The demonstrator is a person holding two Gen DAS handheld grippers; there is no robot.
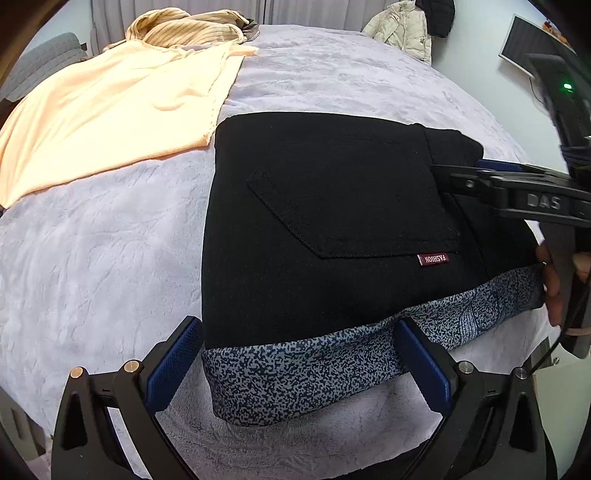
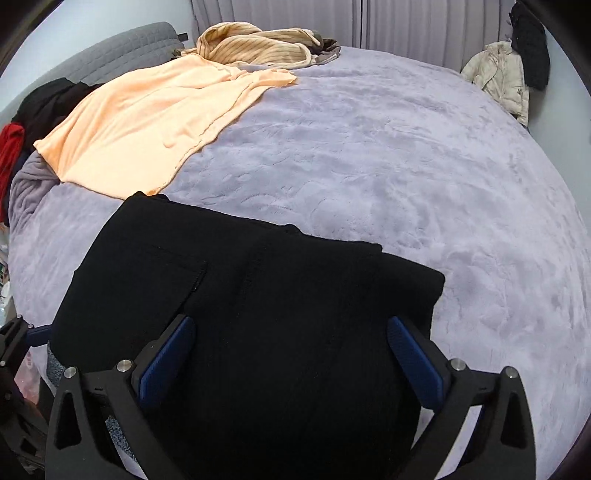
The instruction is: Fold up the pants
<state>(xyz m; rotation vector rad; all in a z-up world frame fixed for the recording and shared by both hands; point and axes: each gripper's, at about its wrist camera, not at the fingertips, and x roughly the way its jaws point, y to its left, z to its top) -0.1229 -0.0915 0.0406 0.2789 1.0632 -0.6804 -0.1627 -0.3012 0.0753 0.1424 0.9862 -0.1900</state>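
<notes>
The black pants (image 1: 332, 206) lie folded into a compact block on the lavender bed cover (image 1: 92, 258), back pocket and red label up, speckled grey-blue waistband (image 1: 314, 373) at the near edge. My left gripper (image 1: 299, 354) is open, its blue pads straddling the waistband, nothing pinched. My right gripper (image 2: 291, 354) is open over the pants (image 2: 240, 295), blue pads on either side of the black fabric. In the left wrist view the right gripper (image 1: 476, 177) reaches in from the right over the pants' far right corner.
A peach garment (image 1: 110, 110) lies spread at the far left of the bed, a striped beige garment (image 1: 184, 26) bunched behind it. A cream jacket (image 2: 498, 77) hangs at the far right. Red and dark clothes (image 2: 22, 129) pile at the left edge.
</notes>
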